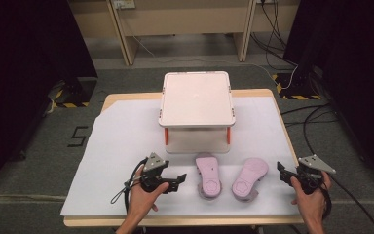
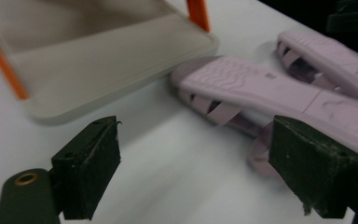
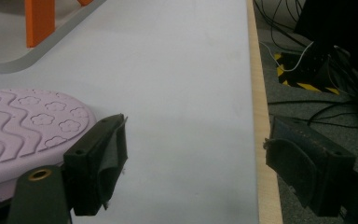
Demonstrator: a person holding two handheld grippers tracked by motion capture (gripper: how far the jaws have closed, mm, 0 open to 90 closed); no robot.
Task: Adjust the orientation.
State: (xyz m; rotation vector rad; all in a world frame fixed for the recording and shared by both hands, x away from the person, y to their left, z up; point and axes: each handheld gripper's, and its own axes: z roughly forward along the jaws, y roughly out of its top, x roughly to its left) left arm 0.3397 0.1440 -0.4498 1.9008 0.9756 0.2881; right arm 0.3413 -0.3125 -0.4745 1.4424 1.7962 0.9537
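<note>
Near the front edge of the white-covered surface (image 1: 121, 141), two pink slippers lie sole-up, side by side, just in front of the small white rack (image 1: 196, 100) with orange posts. The left slipper (image 1: 208, 176) has its long axis running almost straight away from the person, one end close to the rack's lower shelf and the other toward the front edge. The right slipper (image 1: 250, 178) is tilted, its far end leaning to the right and its near end toward its mate, so the two nearly meet at the front and spread apart at the back.

The left tool (image 1: 181, 178) sits just left of the left slipper, pointing right at it, jaws spread with nothing between them; in the left gripper view that slipper stretches across ahead of the jaws. The right tool (image 1: 282, 171) is near the right slipper's far end, a little to its right, jaws spread and empty.
</note>
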